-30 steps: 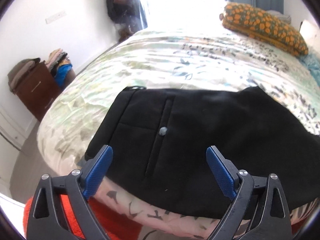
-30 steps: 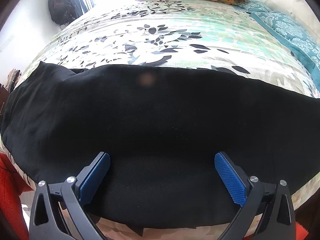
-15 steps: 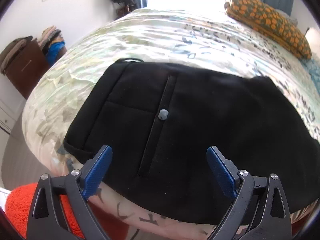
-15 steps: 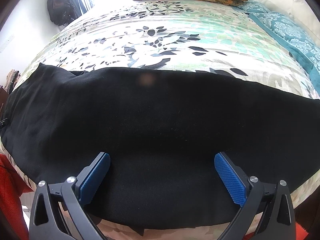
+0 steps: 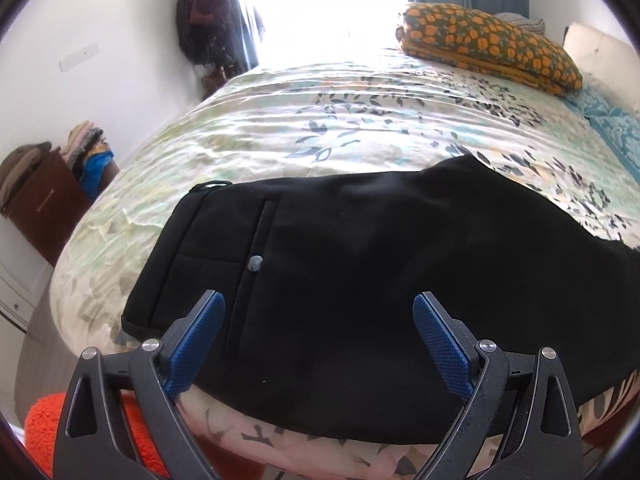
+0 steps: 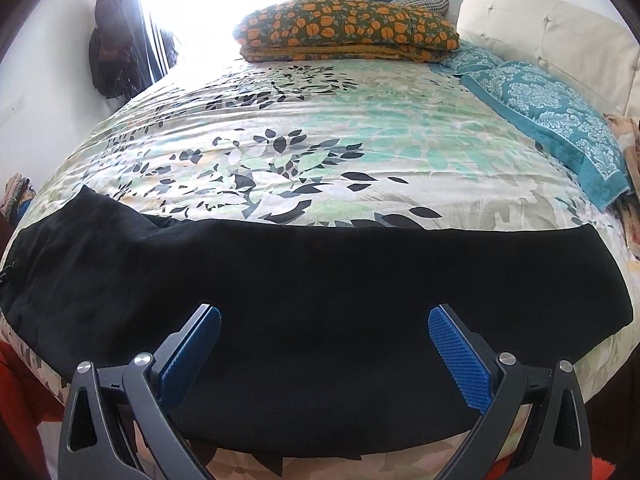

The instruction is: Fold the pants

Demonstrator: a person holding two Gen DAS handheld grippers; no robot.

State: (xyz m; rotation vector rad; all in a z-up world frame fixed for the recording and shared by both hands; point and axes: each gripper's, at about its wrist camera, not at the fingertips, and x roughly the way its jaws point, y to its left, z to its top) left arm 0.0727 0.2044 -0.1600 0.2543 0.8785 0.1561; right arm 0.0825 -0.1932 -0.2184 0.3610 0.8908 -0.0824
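2 grippers, left (image 5: 318, 340) and right (image 6: 325, 344), spread apart (empty) | black pants (image 6: 320, 280) flat on bed (image 6: 320, 140)

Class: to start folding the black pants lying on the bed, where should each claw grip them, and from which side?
Likely the black pants at their two ends: left claw on the waistband corner, right claw on the leg hem, both from the near bed edge. They lie flat lengthwise along it.

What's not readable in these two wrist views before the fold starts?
- Black pants: right end cut off by the left wrist lens edge; waist end cut off at the left in the right wrist view.
- Near hem: hidden behind the left tongs and right tongs, both open.
- Window: blown out by glare.
- Dresser pile: too small.
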